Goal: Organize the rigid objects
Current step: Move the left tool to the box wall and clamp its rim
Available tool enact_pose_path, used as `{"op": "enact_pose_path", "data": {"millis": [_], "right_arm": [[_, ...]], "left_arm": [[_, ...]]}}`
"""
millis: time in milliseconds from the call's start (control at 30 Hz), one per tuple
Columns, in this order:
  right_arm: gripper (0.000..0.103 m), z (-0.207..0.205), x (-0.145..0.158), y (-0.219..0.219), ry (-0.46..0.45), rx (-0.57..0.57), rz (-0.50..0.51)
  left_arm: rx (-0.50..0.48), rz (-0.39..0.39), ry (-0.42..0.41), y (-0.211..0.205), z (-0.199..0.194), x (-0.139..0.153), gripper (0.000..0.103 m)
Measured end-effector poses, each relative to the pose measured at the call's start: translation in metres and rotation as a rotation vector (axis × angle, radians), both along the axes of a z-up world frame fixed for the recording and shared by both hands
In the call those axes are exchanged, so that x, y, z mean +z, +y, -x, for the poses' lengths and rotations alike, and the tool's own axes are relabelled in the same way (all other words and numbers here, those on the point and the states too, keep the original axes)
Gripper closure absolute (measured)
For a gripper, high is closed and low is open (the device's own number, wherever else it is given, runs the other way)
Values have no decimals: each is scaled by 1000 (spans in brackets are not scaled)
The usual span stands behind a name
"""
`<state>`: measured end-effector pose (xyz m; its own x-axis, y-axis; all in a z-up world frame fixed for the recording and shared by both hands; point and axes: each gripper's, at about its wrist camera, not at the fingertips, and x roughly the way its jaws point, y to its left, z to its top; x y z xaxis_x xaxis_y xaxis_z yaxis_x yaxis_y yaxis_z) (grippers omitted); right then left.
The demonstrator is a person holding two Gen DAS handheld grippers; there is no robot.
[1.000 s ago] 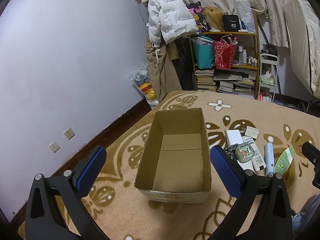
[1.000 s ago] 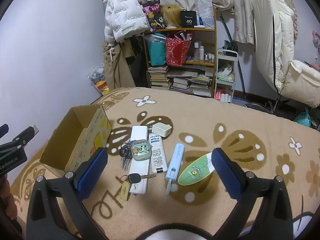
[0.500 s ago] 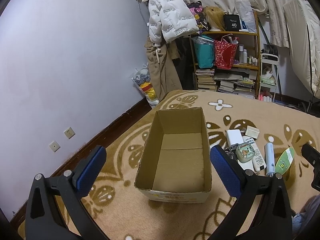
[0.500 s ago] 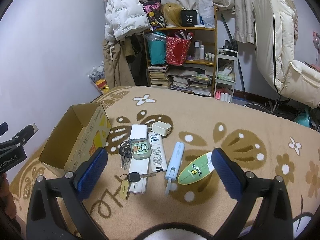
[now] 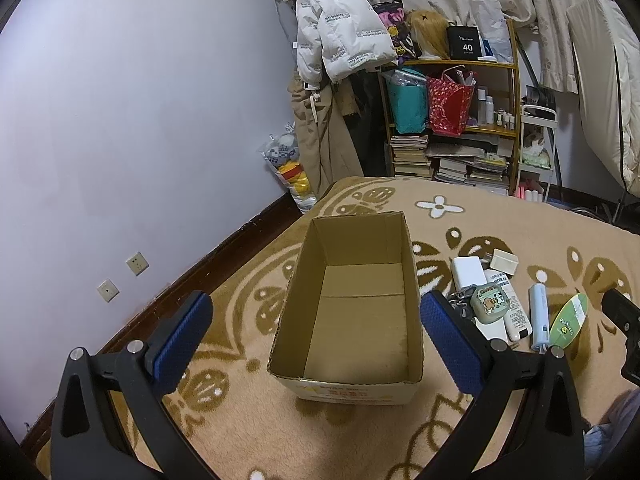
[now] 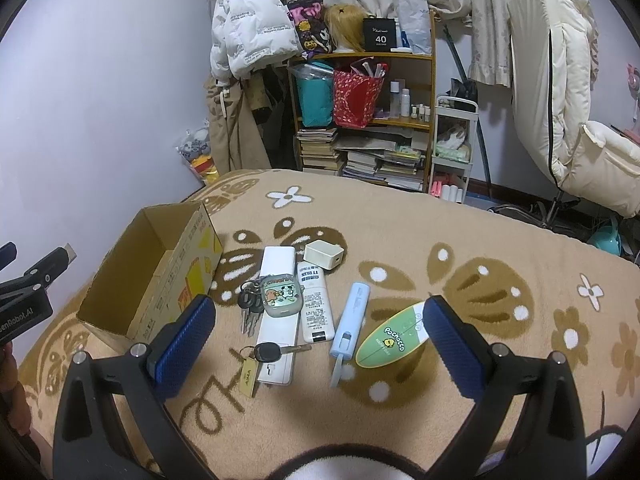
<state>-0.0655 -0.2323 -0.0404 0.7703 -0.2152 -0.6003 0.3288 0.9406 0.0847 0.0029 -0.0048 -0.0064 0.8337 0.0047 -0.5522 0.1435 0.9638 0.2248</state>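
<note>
Both my grippers are spread wide and empty: right gripper (image 6: 318, 338) hangs over the row of items, left gripper (image 5: 314, 334) hovers over the cardboard box (image 5: 348, 308).

Box is empty, open side up, on the blanket (image 6: 460, 240). Everything else sits right of the box:
- white power bank (image 6: 277, 312), nearest the box, with the earbud case (image 6: 281, 295) lying on top of it and a key bunch (image 6: 249, 308) touching its box-side edge
- car key (image 6: 269, 353) with tag across its near end
- white tube (image 6: 316, 306) next out, charger cube (image 6: 323, 255) at its far end
- blue stick (image 6: 349, 326), then the green oval card (image 6: 394, 340) farthest from the box

Risks, my read:
- Grabbing the power bank first tips the case and drags the keys, since they're stacked and touching.
- Card is flat on soft pile; pads likely pinch blanket or slide off.
- Tube and power bank are nearly touching, so one finger may wedge between and shove the neighbour.
- Box is light; a drop against its wall could shift it.
</note>
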Motion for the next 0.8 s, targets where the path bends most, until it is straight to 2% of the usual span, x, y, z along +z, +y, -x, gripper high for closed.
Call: {"op": "enact_pose_path", "data": {"millis": [467, 800], "right_arm": [[0, -5, -8, 1, 23, 2, -8], [0, -25, -24, 1, 61, 54, -48]], "left_arm": [[2, -19, 34, -1, -16, 0, 0], [2, -36, 159, 6, -62, -12, 0]]}}
